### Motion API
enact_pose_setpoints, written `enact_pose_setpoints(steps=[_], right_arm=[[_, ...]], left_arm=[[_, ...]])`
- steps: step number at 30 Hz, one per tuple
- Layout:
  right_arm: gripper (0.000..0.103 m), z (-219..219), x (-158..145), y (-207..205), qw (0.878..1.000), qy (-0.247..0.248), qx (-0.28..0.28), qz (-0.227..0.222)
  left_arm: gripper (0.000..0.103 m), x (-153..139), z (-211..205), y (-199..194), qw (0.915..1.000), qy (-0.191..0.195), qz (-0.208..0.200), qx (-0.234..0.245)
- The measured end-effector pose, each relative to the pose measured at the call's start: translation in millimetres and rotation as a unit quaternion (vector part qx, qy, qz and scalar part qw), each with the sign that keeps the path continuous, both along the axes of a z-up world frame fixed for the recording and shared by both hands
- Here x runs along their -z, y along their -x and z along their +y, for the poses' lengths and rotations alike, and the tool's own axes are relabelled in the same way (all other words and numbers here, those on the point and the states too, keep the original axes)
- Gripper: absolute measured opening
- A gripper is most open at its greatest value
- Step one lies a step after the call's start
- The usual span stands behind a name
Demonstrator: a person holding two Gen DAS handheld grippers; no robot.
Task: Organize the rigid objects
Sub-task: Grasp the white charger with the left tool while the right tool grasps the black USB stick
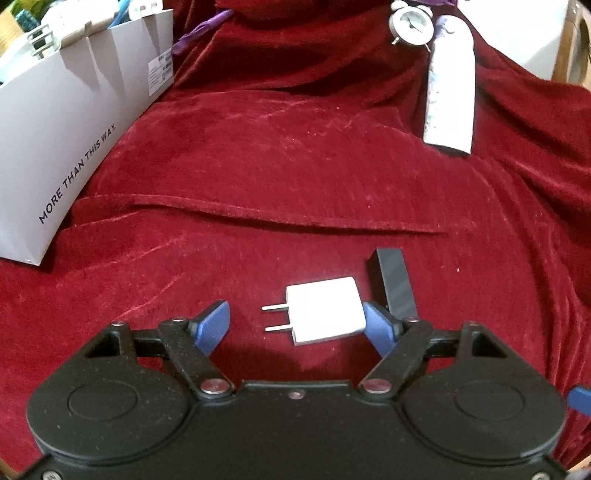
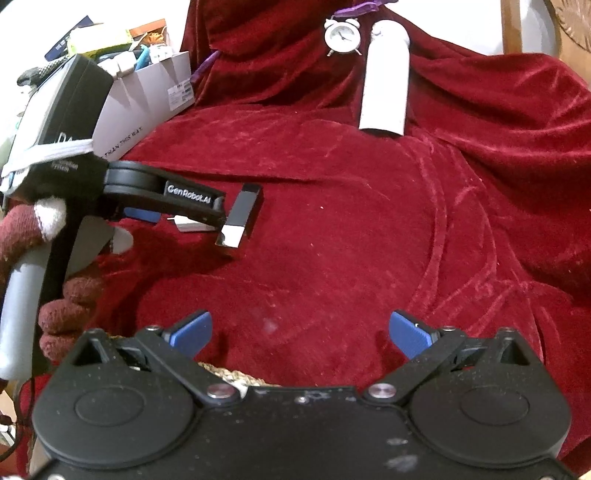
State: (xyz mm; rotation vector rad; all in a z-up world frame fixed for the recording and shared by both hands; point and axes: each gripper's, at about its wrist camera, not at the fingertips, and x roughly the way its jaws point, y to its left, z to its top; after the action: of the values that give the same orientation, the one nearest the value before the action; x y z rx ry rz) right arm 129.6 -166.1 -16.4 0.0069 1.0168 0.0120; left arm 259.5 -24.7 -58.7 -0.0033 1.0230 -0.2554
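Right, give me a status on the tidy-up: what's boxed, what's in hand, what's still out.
Done: the grey box already holds assorted items. In hand: the left gripper has open jaws around the white charger, one pad at its edge, not gripped. The right gripper is open and empty. Left: the black block, the white bottle and the alarm clock still lie on the red cloth.
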Motion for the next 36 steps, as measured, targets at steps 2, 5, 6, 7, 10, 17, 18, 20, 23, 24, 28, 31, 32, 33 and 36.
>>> enact_pose_setpoints(steps=[2, 5, 6, 7, 10, 17, 18, 20, 23, 24, 28, 31, 32, 33, 36], right_arm=[[0.103, 4, 2, -3, 1.0, 0.003, -0.005, -0.001], [0.102, 10, 5, -10, 1.0, 0.005, -0.014, -0.002], [0.102, 11, 6, -11, 1.0, 0.007, -0.017, -0.002], [0.102, 14, 7, -14, 1.0, 0.009, -0.02, -0.003], [0.102, 18, 6, -20, 0.999, 0.018, -0.031, -0.012], [0.097, 19, 6, -47, 0.999, -0.009, -0.037, -0.035], [0.095, 20, 7, -53, 0.999, -0.014, -0.037, -0.034], [0.094, 22, 9, -62, 0.999, -0.021, -0.036, -0.03], [0.094, 28, 14, -77, 0.999, -0.018, -0.04, -0.027], [0.093, 32, 17, -81, 0.999, -0.014, -0.045, -0.025], [0.088, 35, 28, -87, 0.997, 0.045, -0.053, -0.014], [0.088, 11, 29, -91, 0.998, 0.066, -0.012, -0.002], [0.087, 0, 28, -92, 0.997, 0.075, 0.013, 0.003], [0.086, -11, 27, -93, 0.995, 0.093, 0.045, 0.003], [0.085, -30, 17, -92, 0.992, 0.093, 0.084, -0.014]], left_arm=[[0.074, -1, 0, -1, 1.0, 0.004, 0.001, 0.0], [0.074, -2, 0, -3, 1.0, 0.005, 0.002, -0.001], [0.074, -1, 0, -4, 1.0, 0.005, 0.003, -0.002], [0.069, -1, 0, -5, 1.0, 0.003, 0.005, -0.004], [0.053, -1, 4, -6, 1.0, -0.009, 0.001, -0.004], [0.053, -4, 30, 5, 0.9997, -0.02, 0.015, -0.006], [0.053, -4, 35, 8, 0.9996, -0.023, 0.016, -0.007], [0.053, -4, 44, 14, 0.9995, -0.024, 0.018, -0.011], [0.053, -4, 55, 19, 0.9994, -0.023, 0.02, -0.017], [0.053, -4, 56, 20, 0.9994, -0.022, 0.02, -0.016], [0.053, -4, 56, 21, 0.9994, -0.025, 0.018, -0.014], [0.053, -4, 56, 21, 0.9994, -0.026, 0.018, -0.012], [0.053, -4, 57, 21, 0.9994, -0.025, 0.019, -0.011], [0.053, -4, 58, 21, 0.9995, -0.025, 0.019, -0.011], [0.053, -3, 58, 21, 0.9994, -0.027, 0.018, -0.008]])
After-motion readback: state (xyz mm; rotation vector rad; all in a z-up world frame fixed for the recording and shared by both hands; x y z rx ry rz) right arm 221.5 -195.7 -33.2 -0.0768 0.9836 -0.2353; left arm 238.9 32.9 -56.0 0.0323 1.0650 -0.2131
